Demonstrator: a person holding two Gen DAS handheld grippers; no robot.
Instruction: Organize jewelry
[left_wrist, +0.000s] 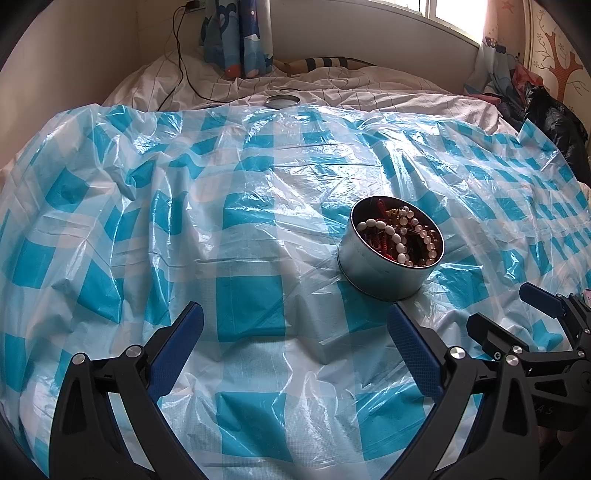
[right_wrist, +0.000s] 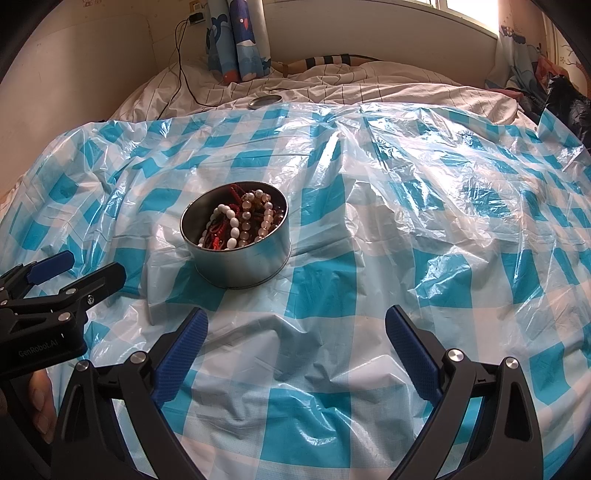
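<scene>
Blue-and-white checked plastic sheet (left_wrist: 251, 310) covers the bed, filling most of the frame. Round metal tin (left_wrist: 384, 269) sits right of centre, filled with bead jewelry (left_wrist: 402, 236). Left gripper (left_wrist: 295, 343) and right gripper (right_wrist: 295, 343): jaws wide, empty, at bottom of frame. Lid (left_wrist: 282, 100) at upper centre.

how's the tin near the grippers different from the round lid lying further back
The tin is deep-walled and holds bead strands and red cord; the lid is shallow, with nothing visible in it. The tin stands on the blue checked plastic sheet, while the lid lies at the sheet's far edge against the striped bedding. Both are round, silver metal and untouched.
</scene>
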